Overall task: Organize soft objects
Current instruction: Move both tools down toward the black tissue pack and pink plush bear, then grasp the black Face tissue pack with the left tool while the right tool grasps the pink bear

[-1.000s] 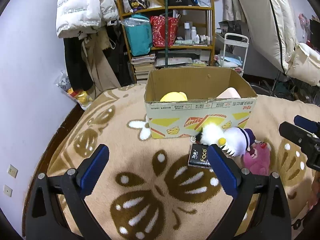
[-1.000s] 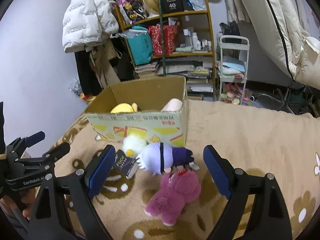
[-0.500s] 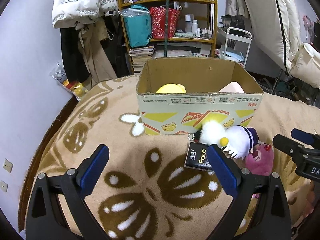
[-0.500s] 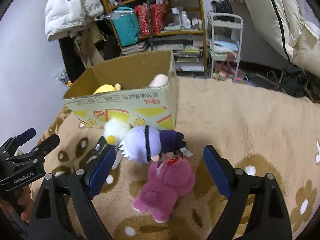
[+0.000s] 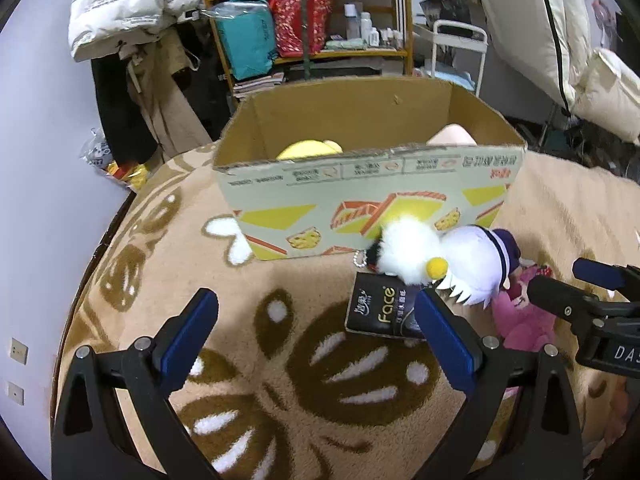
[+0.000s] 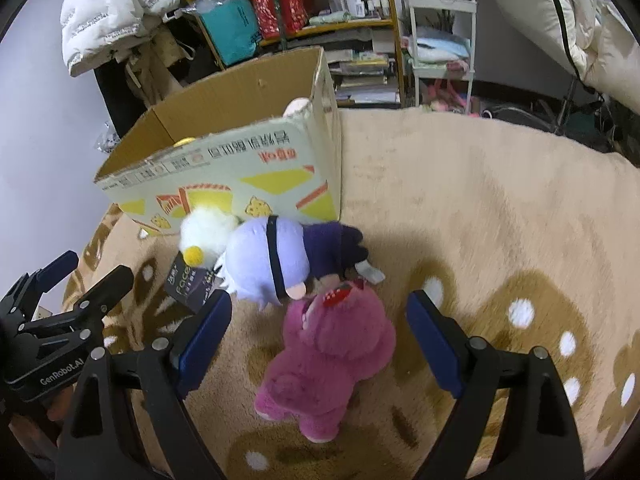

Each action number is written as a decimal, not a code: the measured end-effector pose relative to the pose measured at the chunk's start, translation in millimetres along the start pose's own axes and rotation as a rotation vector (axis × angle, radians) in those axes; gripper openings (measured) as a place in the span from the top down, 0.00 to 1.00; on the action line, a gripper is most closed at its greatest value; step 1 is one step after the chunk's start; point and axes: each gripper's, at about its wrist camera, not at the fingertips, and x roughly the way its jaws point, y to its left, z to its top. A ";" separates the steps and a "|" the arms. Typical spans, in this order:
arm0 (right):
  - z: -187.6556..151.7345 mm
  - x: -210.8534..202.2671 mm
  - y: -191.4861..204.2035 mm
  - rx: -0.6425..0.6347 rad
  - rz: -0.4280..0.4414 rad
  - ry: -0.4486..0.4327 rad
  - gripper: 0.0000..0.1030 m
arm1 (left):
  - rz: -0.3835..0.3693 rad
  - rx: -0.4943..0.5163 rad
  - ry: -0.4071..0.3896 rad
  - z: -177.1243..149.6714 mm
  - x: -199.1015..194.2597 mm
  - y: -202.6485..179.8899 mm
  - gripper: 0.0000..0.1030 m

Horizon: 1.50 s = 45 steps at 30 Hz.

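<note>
My right tongs (image 6: 318, 334) stand wide and empty, straddling the pink plush bear (image 6: 328, 364) lying face-down on the carpet (image 6: 500, 220); this spacing lets the pads clear its body before closing. My left tongs (image 5: 316, 332) are also wide and empty, above the carpet beside the black tissue pack (image 5: 382, 312). The white-haired doll (image 6: 266, 264) and the white fluffy toy (image 5: 408, 250) rest against the cardboard box (image 5: 360, 200), which I judge the destination, since plush items already sit inside.

We count three plush toys on the rug: one pink (image 6: 328, 356), one lavender (image 6: 266, 260), one white (image 6: 206, 230); two more in one cardboard box (image 5: 360, 184), and one black pack (image 5: 380, 312)
</note>
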 end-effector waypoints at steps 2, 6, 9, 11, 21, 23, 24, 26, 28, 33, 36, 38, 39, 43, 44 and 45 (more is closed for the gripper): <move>-0.2 3.4 -0.9 0.002 0.001 0.011 0.09 | -0.002 0.014 0.013 -0.4 5.3 -4.8 0.05; 0.7 11.2 -5.5 0.023 -0.003 0.037 0.09 | -0.010 0.045 0.032 -1.8 15.2 -15.1 0.05; -0.4 18.8 -10.3 0.043 0.002 0.070 0.09 | -0.017 0.070 0.049 -3.3 23.1 -23.4 0.05; -1.1 24.5 -11.6 0.051 0.014 0.095 0.09 | -0.019 0.088 0.054 -4.4 26.7 -28.4 0.05; -6.7 44.6 -22.3 0.099 0.033 0.180 0.19 | -0.056 0.116 0.107 -8.8 47.0 -40.4 0.05; -6.1 46.3 -23.1 0.096 0.029 0.189 0.19 | -0.069 0.099 0.127 -9.2 52.6 -39.1 0.05; -6.1 47.2 -22.8 0.092 0.026 0.191 0.20 | -0.076 0.089 0.137 -9.3 55.1 -37.7 0.05; -5.6 48.3 -20.8 0.086 0.017 0.198 0.20 | -0.087 0.075 0.149 -9.7 58.6 -36.1 0.05; -4.7 51.2 -20.5 0.085 0.017 0.211 0.22 | -0.090 0.071 0.154 -10.0 60.9 -35.9 0.05; -1.0 58.4 -18.2 0.087 0.010 0.226 0.22 | -0.091 0.082 0.149 -11.5 64.2 -37.8 0.06; -0.7 61.7 -16.7 0.079 0.003 0.230 0.23 | -0.083 0.101 0.130 -11.2 65.4 -38.5 0.11; -1.1 64.1 -15.1 0.073 -0.004 0.232 0.23 | -0.101 0.098 0.141 -11.6 66.8 -39.5 0.19; -0.7 65.4 -14.6 0.072 -0.009 0.233 0.24 | -0.111 0.092 0.148 -11.7 67.3 -39.9 0.21; 1.5 69.9 -10.8 0.062 -0.021 0.232 0.25 | -0.141 0.071 0.169 -12.5 71.4 -38.2 0.37; 1.7 70.5 -9.8 0.059 -0.022 0.231 0.25 | -0.145 0.061 0.171 -12.2 71.8 -37.0 0.37; -0.1 70.8 -8.7 0.057 -0.023 0.230 0.26 | -0.136 0.055 0.173 -12.2 72.5 -35.8 0.37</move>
